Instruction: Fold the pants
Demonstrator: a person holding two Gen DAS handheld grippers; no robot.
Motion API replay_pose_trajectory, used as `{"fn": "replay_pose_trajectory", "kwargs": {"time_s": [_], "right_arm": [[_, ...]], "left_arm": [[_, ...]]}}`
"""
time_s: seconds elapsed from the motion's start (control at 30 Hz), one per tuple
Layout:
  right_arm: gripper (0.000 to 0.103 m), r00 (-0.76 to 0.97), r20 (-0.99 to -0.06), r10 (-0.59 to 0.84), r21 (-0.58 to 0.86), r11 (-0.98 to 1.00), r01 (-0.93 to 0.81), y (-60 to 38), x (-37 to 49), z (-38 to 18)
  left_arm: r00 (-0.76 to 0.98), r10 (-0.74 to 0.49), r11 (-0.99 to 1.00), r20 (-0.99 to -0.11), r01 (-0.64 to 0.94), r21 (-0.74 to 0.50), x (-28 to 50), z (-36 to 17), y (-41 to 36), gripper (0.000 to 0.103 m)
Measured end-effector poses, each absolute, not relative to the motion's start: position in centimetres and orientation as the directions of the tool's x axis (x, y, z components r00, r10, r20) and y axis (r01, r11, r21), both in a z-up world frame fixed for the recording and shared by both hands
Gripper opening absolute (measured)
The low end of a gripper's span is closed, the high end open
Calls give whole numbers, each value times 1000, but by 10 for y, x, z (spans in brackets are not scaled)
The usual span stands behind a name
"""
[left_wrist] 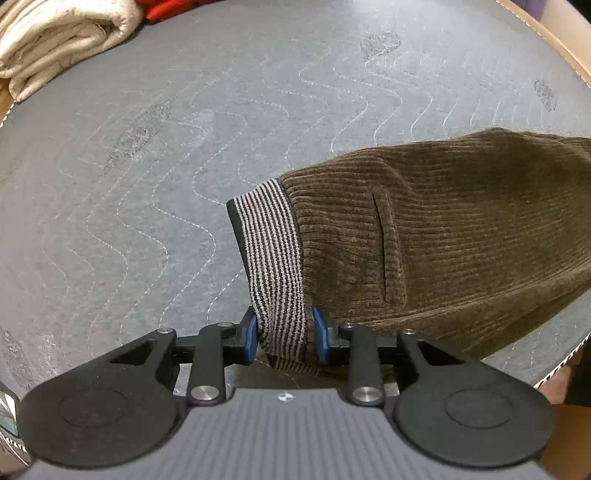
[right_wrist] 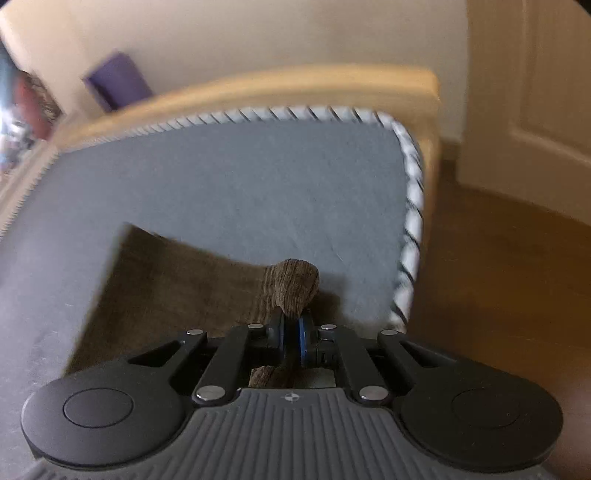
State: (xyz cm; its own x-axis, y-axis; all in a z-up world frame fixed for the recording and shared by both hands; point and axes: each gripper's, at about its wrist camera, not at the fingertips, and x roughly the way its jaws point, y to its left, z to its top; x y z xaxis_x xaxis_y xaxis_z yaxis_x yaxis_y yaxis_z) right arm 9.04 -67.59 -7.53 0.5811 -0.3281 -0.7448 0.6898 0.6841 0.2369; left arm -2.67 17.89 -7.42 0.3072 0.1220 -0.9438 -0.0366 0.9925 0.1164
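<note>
- Currently, the striped waistband of the brown corduroy pants is clamped between the blue pads of the left gripper.
- A bunched fold of the same pants is pinched by the right gripper, its jaws almost fully closed.
- The rest of the pants is spread on the grey quilted pad, near its striped-trim edge.
- Folded cream fabric and something red are seen at the pad's far corner.
- No containers are seen.
</note>
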Motion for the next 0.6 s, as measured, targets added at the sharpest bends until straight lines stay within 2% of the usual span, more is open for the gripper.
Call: {"fn": "replay_pose_trajectory", "kwargs": {"time_s": [0.07, 0.13, 0.2, 0.23, 0.27, 0.33, 0.4, 0.47, 0.53, 0.6], "right_arm": [[7, 563, -752, -343, 198, 697, 689, -669, 93, -76], [7, 507, -800, -321, 192, 664, 723, -675, 92, -87], [12, 448, -839, -308, 153, 657, 739, -676, 94, -95], [20, 428, -846, -317, 131, 656, 744, -674, 96, -95], [31, 415, -845, -339, 107, 652, 750, -671, 96, -93], [37, 424, -811, -403, 77, 645, 760, -671, 95, -82], [37, 441, -752, -490, 49, 625, 779, -668, 90, -68], [38, 504, -694, -515, 88, 634, 768, -665, 85, -56], [39, 598, -660, -454, 151, 700, 698, -652, 90, -47], [41, 675, -659, -332, 192, 794, 577, -633, 101, -49]], "left_arm": [[272, 143, 989, -952, -5, 148, -27, -83, 176, 35], [234, 157, 984, -959, 42, 171, -28, -92, 173, 35], [221, 166, 981, -961, 58, 183, -27, -97, 171, 38], [228, 167, 981, -959, 56, 184, -27, -96, 171, 40], [245, 171, 981, -954, 48, 188, -25, -94, 171, 47], [308, 202, 975, -930, 24, 220, -25, -84, 170, 56], [388, 249, 965, -887, -26, 260, -24, -68, 172, 64], [470, 245, 968, -848, -76, 237, -25, -51, 174, 64], [529, 204, 979, -824, -84, 188, -24, -40, 173, 64], [543, 126, 991, -830, -26, 133, -19, -40, 165, 64]]}}
